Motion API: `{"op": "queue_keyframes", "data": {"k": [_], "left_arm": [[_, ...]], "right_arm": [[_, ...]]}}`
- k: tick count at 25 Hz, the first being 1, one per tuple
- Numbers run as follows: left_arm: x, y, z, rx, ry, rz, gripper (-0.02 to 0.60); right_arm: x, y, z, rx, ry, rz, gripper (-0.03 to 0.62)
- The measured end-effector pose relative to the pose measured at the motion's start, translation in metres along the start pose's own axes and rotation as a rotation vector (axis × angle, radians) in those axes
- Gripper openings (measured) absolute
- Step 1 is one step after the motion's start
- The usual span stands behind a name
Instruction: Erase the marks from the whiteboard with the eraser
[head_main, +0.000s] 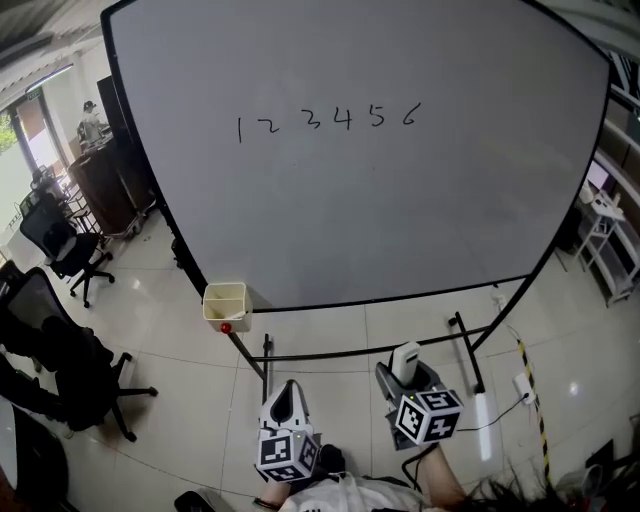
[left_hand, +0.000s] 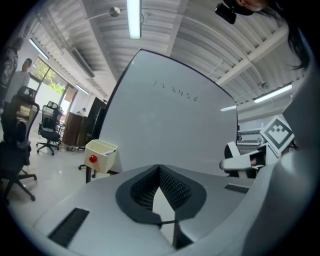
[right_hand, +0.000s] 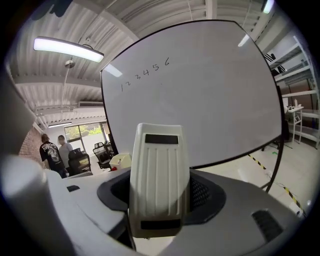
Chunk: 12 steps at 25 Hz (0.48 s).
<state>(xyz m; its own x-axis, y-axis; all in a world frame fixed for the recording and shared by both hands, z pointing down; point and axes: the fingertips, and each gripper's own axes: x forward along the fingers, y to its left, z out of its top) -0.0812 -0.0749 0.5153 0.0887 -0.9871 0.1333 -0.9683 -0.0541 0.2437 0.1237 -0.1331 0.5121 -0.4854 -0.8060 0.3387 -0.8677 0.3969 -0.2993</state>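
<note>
A large whiteboard stands before me with the digits 1 to 6 written in a row near its top. My right gripper is shut on a white ribbed eraser, held low and well short of the board. My left gripper hangs beside it, shut with nothing between its jaws. In the left gripper view the marks show high on the board and the eraser appears at the right. The right gripper view shows the digits at upper left.
A cream box with a red knob hangs at the board's lower left corner. The board's black stand legs reach toward me across the tiled floor. Office chairs stand at the left, a white shelf at the right. People stand far left.
</note>
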Motion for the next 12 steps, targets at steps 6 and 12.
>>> {"op": "queue_keyframes", "data": {"k": [6,12], "left_arm": [[-0.060,-0.064,-0.020,0.086,-0.002,-0.025,-0.005],[-0.120,-0.131,-0.063,0.136,0.047,-0.080,-0.005]], "right_arm": [[-0.092,-0.009,-0.061,0.052,0.008,-0.005,0.281],[-0.157,-0.009,-0.098,0.084,0.038,0.058,0.281]]}}
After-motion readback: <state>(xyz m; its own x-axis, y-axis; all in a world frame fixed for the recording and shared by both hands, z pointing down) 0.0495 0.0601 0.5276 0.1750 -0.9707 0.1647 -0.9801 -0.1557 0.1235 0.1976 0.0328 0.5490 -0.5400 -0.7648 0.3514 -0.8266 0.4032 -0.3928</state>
